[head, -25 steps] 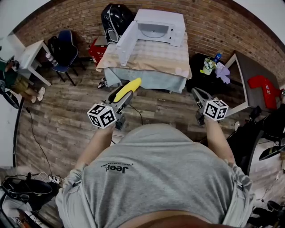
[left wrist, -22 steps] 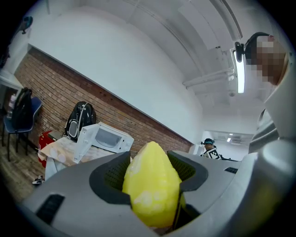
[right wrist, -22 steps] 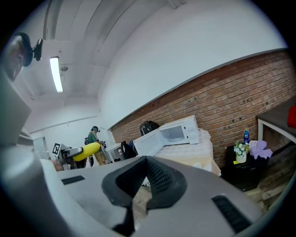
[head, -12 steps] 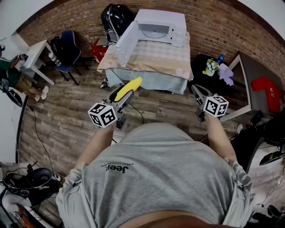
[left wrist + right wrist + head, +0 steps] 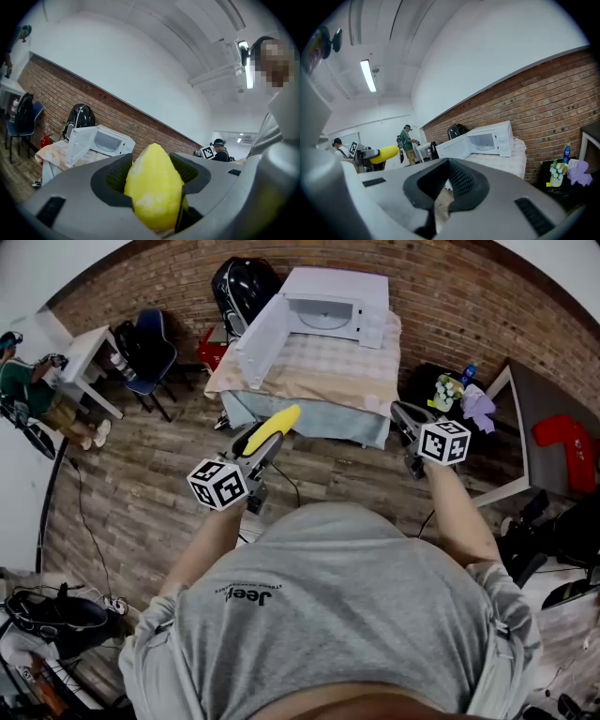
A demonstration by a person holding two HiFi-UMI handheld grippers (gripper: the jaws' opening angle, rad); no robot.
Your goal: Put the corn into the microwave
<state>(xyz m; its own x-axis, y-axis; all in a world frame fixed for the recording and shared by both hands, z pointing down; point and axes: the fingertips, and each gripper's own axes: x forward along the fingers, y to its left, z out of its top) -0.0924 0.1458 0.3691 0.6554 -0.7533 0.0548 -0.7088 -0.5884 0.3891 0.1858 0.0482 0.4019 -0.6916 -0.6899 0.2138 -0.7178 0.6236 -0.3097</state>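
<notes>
A yellow corn cob [image 5: 273, 427] pokes forward out of my left gripper [image 5: 266, 440], which is shut on it; in the left gripper view the corn [image 5: 153, 185] fills the gap between the dark pads. Ahead, a white microwave [image 5: 330, 307] stands on a cloth-covered table [image 5: 319, 376] with its door [image 5: 260, 341] swung open to the left. The microwave [image 5: 101, 140] is still some way off. My right gripper [image 5: 401, 418] hovers near the table's front right corner, jaws together and holding nothing. From the right gripper view the microwave [image 5: 487, 138] and the corn [image 5: 384, 153] both show.
A blue chair [image 5: 150, 343] and a white side table [image 5: 80, 357] stand at the left, a black bag [image 5: 242, 282] behind the table. At the right are a grey desk [image 5: 544, 399] and flowers [image 5: 441, 385]. Wooden floor lies between me and the table.
Both grippers have moved forward toward the table. The right one has gone furthest, from beside my waist to the table's front right corner. The corn stays held.
</notes>
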